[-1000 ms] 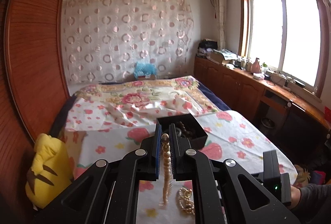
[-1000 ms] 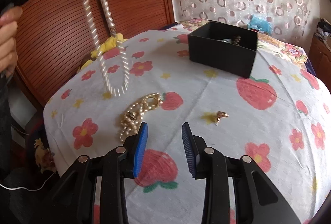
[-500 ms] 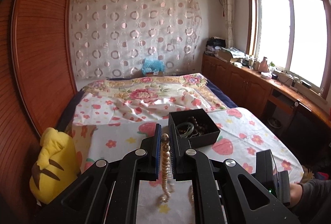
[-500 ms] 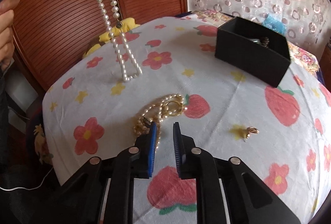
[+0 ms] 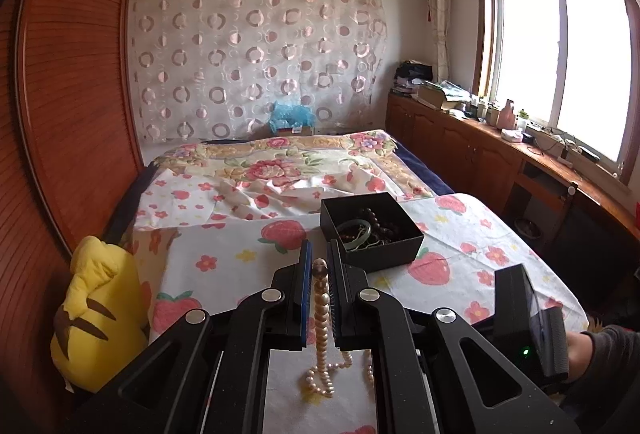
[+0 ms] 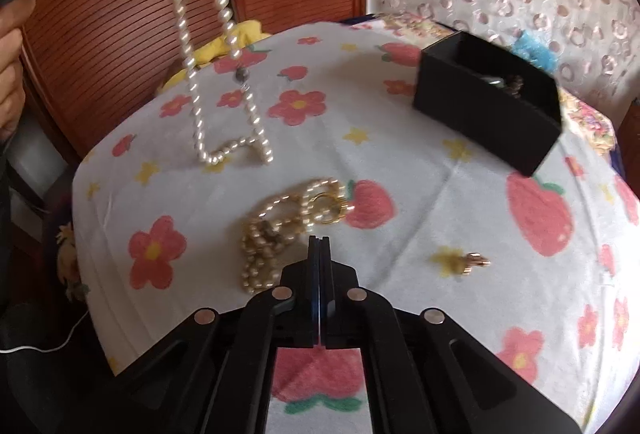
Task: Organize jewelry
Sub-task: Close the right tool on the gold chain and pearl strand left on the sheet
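My left gripper (image 5: 319, 264) is shut on a white pearl necklace (image 5: 321, 314), which hangs down from its fingers above the flowered cloth. In the right wrist view the same necklace (image 6: 200, 73) dangles at the upper left, its loop close to the cloth. A black open box (image 5: 370, 230) holding bracelets and beads sits just ahead and to the right; it also shows in the right wrist view (image 6: 488, 105). My right gripper (image 6: 319, 240) is shut and empty, just above a heap of gold-toned pearl jewelry (image 6: 288, 222). A small gold earring (image 6: 474, 260) lies to the right.
The strawberry-and-flower cloth (image 6: 420, 193) covers a table beside a bed (image 5: 280, 169). A yellow plush toy (image 5: 100, 310) sits at the left by a wooden wardrobe (image 5: 68, 93). A wooden cabinet (image 5: 500, 157) runs under the window at right.
My right gripper has closed from open to shut and moved toward the gold pearl heap. My left gripper has carried the hanging pearl necklace higher and toward the black box.
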The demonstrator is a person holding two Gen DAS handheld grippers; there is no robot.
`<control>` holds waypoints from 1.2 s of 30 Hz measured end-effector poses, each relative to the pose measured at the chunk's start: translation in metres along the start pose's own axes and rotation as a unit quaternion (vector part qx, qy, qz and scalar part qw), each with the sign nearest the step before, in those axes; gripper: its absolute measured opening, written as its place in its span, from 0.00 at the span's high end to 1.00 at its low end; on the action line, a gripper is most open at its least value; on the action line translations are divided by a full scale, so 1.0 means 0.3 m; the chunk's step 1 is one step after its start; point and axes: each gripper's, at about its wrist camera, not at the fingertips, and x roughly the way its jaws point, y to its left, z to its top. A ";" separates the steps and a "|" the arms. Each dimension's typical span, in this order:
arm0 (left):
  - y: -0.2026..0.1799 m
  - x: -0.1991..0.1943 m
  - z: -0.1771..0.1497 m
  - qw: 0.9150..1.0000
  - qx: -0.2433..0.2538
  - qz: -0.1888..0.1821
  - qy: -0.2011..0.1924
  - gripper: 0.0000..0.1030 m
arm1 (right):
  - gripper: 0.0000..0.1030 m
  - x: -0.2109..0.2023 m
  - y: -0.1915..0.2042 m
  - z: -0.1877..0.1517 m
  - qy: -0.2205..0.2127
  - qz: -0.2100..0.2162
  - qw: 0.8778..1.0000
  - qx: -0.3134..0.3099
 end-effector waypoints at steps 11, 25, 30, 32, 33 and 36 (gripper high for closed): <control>0.000 0.007 -0.003 1.000 0.000 -0.002 0.000 0.93 | 0.99 -0.057 -0.008 0.024 -0.026 -0.003 1.000 -0.004; -0.014 0.030 -0.018 1.000 0.002 -0.002 0.006 0.93 | 0.86 0.027 0.049 0.007 0.006 -0.011 0.999 -0.048; -0.012 0.031 -0.020 1.000 0.000 -0.002 0.006 0.93 | 0.95 0.020 0.069 0.012 0.018 0.008 0.998 -0.059; -0.011 0.031 -0.019 1.000 0.000 -0.003 0.006 0.93 | 0.95 0.007 0.068 0.018 0.010 0.013 0.998 -0.055; -0.011 0.032 -0.020 1.000 0.000 -0.003 0.007 0.93 | 0.95 -0.007 0.067 0.024 0.003 0.017 0.999 -0.051; -0.009 0.030 -0.018 1.000 0.001 -0.002 0.006 0.93 | 0.95 -0.069 0.063 0.060 -0.026 0.020 0.998 -0.044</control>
